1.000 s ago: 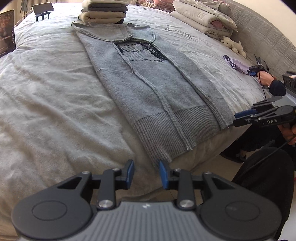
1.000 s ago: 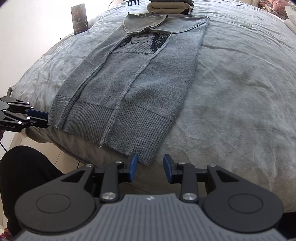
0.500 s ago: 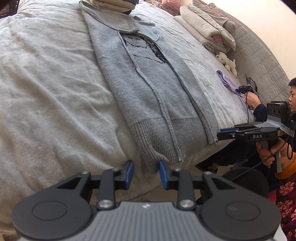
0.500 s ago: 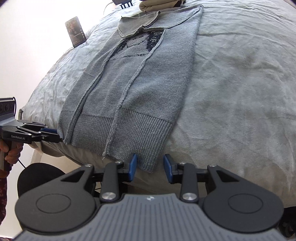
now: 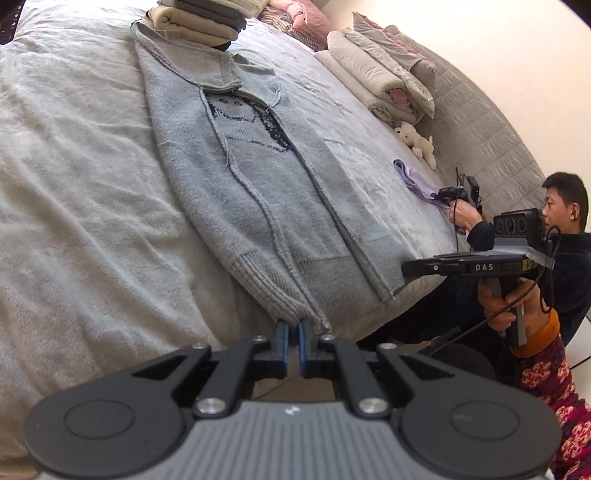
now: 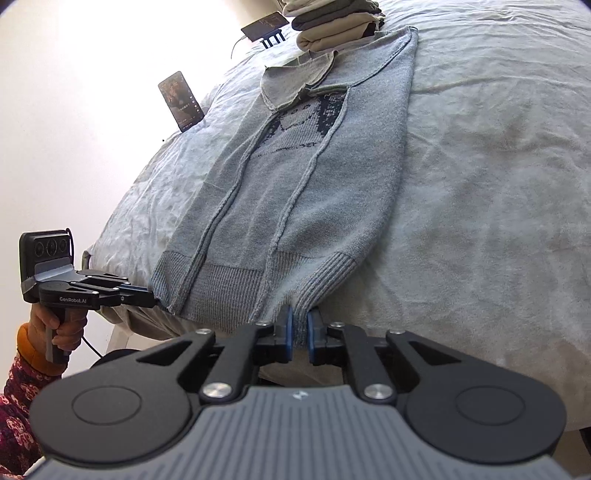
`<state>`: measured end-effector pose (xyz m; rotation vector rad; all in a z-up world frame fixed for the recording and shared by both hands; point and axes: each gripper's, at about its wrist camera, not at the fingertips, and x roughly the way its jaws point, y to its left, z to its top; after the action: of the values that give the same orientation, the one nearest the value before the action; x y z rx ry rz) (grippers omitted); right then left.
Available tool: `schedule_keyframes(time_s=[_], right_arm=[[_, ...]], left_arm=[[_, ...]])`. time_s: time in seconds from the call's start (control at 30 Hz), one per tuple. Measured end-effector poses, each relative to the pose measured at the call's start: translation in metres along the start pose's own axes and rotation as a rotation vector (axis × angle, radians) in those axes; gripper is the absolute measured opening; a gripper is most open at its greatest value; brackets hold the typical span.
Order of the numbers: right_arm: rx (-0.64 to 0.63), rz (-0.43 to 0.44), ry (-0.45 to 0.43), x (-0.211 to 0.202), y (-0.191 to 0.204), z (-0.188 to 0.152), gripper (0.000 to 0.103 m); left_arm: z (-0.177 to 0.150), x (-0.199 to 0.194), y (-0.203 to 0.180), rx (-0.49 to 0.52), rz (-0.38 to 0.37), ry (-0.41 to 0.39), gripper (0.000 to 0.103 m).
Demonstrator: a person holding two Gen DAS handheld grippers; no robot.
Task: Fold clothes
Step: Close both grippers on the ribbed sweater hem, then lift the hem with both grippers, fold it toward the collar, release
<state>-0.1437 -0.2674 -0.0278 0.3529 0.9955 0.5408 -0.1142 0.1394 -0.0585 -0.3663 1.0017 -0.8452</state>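
Note:
A grey knit sweater (image 5: 266,192) with a dark face motif lies flat on the bed, sleeves folded in, ribbed hem at the near edge; it also shows in the right wrist view (image 6: 314,177). My left gripper (image 5: 291,330) is shut on the hem's left corner. My right gripper (image 6: 300,325) is shut on the hem's right corner. In the left wrist view the right gripper (image 5: 408,267) shows side-on at the hem's far corner. In the right wrist view the left gripper (image 6: 149,297) shows at the hem's left corner.
A stack of folded clothes (image 5: 203,22) sits just past the sweater's collar. Folded bedding (image 5: 380,77) and a plush toy (image 5: 415,142) lie by the headboard. A seated person (image 5: 561,229) is at the bed's right side. A phone (image 6: 181,101) stands on the bed.
Both grippers moved forward to the hem and closed on its two corners; they were open and short of the sweater before.

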Motion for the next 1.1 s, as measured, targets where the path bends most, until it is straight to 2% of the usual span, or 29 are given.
schedule_keyframes(time_s=[0.1,0.23,0.3,0.47,0.53,0.57,0.63,0.7,0.77,0.9,1.0,1.1], right_arm=[[0.013,0.016,-0.056,-0.004,0.0,0.015,0.01],[0.044,0.001,-0.108,0.005,-0.004,0.042,0.01],[0.072,-0.024,-0.126,0.016,-0.008,0.056,0.01],[0.149,-0.104,-0.155,0.046,-0.02,0.088,0.01],[0.186,-0.129,-0.164,0.057,-0.027,0.096,0.011],[0.199,-0.128,-0.175,0.059,-0.029,0.097,0.015],[0.225,-0.127,-0.197,0.062,-0.034,0.1,0.016],[0.204,-0.121,-0.231,0.058,-0.034,0.1,0.023],[0.164,-0.135,-0.271,0.052,-0.032,0.099,0.044],[0.078,-0.139,-0.349,0.044,-0.033,0.093,0.045],[-0.01,-0.122,-0.369,0.046,-0.033,0.087,0.045],[-0.105,-0.133,-0.324,0.058,-0.03,0.08,0.045]], left_arm=[[0.015,-0.005,0.004,-0.036,-0.027,-0.086,0.005],[0.043,0.001,0.019,-0.12,-0.008,-0.193,0.005],[0.058,0.01,0.027,-0.165,0.025,-0.214,0.005],[0.097,0.039,0.048,-0.25,0.171,-0.221,0.005],[0.108,0.047,0.052,-0.278,0.197,-0.219,0.005],[0.112,0.048,0.053,-0.283,0.206,-0.228,0.005],[0.117,0.043,0.05,-0.277,0.225,-0.259,0.014],[0.118,0.036,0.045,-0.24,0.255,-0.289,0.035],[0.117,0.03,0.04,-0.194,0.273,-0.315,0.037],[0.104,0.028,0.045,-0.118,0.267,-0.408,0.038],[0.095,0.035,0.05,-0.06,0.26,-0.375,0.037],[0.093,0.037,0.045,0.034,0.281,-0.37,0.037]])
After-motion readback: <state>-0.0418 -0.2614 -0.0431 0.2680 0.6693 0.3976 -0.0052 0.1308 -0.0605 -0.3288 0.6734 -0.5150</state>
